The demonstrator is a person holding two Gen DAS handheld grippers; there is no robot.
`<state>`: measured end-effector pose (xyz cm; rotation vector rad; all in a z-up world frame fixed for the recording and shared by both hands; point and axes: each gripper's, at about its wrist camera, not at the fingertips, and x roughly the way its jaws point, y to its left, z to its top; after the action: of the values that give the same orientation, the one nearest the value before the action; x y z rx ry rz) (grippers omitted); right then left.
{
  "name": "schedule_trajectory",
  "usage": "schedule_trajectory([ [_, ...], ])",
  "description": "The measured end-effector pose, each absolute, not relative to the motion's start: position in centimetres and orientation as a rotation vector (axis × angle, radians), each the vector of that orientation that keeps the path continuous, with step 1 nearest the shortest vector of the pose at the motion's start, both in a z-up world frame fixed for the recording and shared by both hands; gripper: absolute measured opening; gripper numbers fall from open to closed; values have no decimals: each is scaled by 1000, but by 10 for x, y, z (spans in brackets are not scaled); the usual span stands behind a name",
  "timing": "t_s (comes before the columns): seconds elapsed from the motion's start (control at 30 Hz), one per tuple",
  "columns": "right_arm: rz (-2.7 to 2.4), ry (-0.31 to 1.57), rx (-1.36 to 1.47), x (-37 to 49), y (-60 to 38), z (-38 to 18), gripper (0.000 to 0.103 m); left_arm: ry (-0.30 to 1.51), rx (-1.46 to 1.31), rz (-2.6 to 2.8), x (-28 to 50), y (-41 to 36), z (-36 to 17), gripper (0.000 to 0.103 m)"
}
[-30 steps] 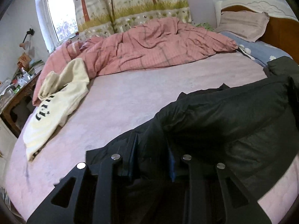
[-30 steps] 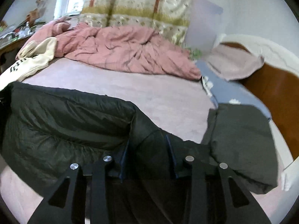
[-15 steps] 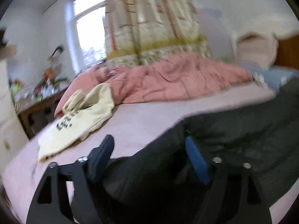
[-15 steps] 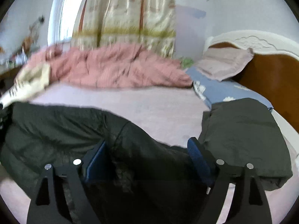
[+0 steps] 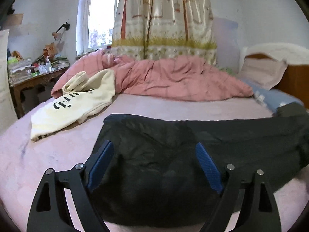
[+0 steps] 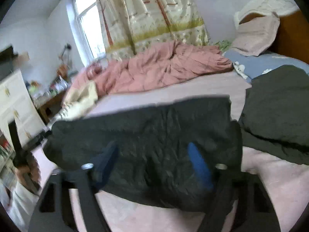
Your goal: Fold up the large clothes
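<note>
**A:** Jacket is lying folded on the pink bed. Left gripper and right gripper are both gaping wide, holding nothing.

**B:** Guessing they're regrasping an edge for another fold.

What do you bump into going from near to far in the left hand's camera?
Left gripper → black jacket → bare pink sheet → rumpled pink quilt → tree-print curtain.

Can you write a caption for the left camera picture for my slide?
Open left gripper over a black jacket on the bed, cream hoodie behind.
</note>
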<state>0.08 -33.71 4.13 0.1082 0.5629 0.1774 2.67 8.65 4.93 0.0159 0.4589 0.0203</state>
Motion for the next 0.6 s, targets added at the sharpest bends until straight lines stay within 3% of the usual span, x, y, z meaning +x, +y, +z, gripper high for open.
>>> schedule_trajectory([
  [0.17, 66, 637, 120, 54, -343, 22, 71, 520, 13, 82, 70, 100, 36, 86],
  [0.3, 40, 654, 115, 97, -353, 16, 71, 565, -153, 87, 101, 130, 24, 84],
  [0.6, -71, 716, 175, 171, -367, -14, 72, 742, -126, 186, 170, 136, -21, 86],
])
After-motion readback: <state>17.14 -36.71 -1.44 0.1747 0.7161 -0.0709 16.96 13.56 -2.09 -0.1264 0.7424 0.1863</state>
